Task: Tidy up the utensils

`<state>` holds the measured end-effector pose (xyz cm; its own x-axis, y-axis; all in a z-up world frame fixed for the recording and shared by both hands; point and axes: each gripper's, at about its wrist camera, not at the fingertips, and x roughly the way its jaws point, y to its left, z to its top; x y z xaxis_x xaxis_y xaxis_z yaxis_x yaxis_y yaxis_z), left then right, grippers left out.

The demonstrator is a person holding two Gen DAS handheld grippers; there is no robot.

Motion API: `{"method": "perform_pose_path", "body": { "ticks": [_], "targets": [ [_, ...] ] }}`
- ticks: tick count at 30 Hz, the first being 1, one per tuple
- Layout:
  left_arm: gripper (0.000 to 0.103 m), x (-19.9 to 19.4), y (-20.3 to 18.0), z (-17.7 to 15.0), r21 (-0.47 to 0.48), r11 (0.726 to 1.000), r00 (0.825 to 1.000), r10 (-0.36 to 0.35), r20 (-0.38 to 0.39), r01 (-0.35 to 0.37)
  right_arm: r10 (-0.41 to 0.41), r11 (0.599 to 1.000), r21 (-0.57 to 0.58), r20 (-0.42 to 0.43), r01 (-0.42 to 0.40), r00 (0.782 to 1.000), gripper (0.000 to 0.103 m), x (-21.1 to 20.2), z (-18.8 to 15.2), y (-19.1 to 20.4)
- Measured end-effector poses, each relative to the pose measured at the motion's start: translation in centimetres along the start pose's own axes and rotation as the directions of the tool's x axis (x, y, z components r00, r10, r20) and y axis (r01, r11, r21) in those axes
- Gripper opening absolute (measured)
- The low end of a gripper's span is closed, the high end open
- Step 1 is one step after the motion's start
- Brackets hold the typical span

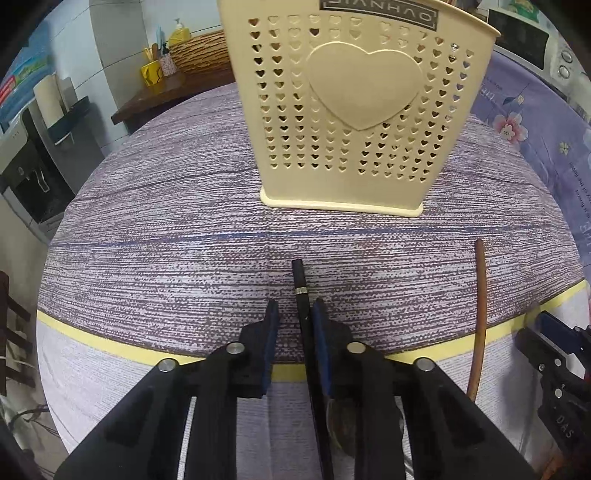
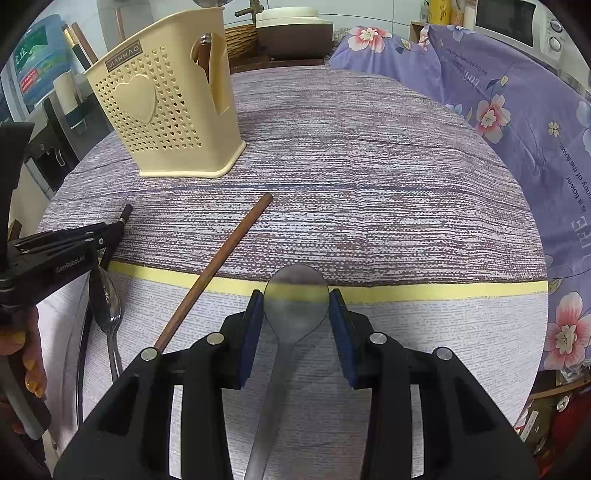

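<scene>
A cream utensil holder (image 1: 354, 110) with heart holes stands on the table ahead; it also shows in the right wrist view (image 2: 166, 110), holding some utensils. My left gripper (image 1: 293, 314) is open around a black chopstick (image 1: 298, 280) that lies against its right finger. A brown chopstick (image 1: 479, 314) lies to the right and shows in the right wrist view (image 2: 221, 266). My right gripper (image 2: 296, 299) is open with a translucent grey spoon (image 2: 295, 299) between its pads; its bowl nearly fills the gap. A metal spoon (image 2: 105, 295) lies at left beneath the left gripper (image 2: 66, 254).
The round table has a purple striped cloth (image 2: 369, 184) with a yellow band. A floral purple cloth (image 2: 517, 129) covers something at the right. A wooden shelf (image 1: 159, 96) with cups and a basket stands behind the table. A microwave (image 2: 517, 22) is at far right.
</scene>
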<state>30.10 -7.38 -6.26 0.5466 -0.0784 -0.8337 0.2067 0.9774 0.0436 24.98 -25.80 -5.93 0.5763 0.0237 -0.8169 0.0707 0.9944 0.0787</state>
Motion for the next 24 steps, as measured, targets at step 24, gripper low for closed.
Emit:
{"method": "perform_pose_path", "body": {
  "ticks": [24],
  "targets": [
    [0.009, -17.1, 4.3, 1.3, -0.117, 0.986, 0.908, -0.058, 0.415, 0.116, 0.125, 0.990, -0.092, 0.281, -0.103, 0.952, 0.037, -11.8, 2.6, -0.4]
  ]
}}
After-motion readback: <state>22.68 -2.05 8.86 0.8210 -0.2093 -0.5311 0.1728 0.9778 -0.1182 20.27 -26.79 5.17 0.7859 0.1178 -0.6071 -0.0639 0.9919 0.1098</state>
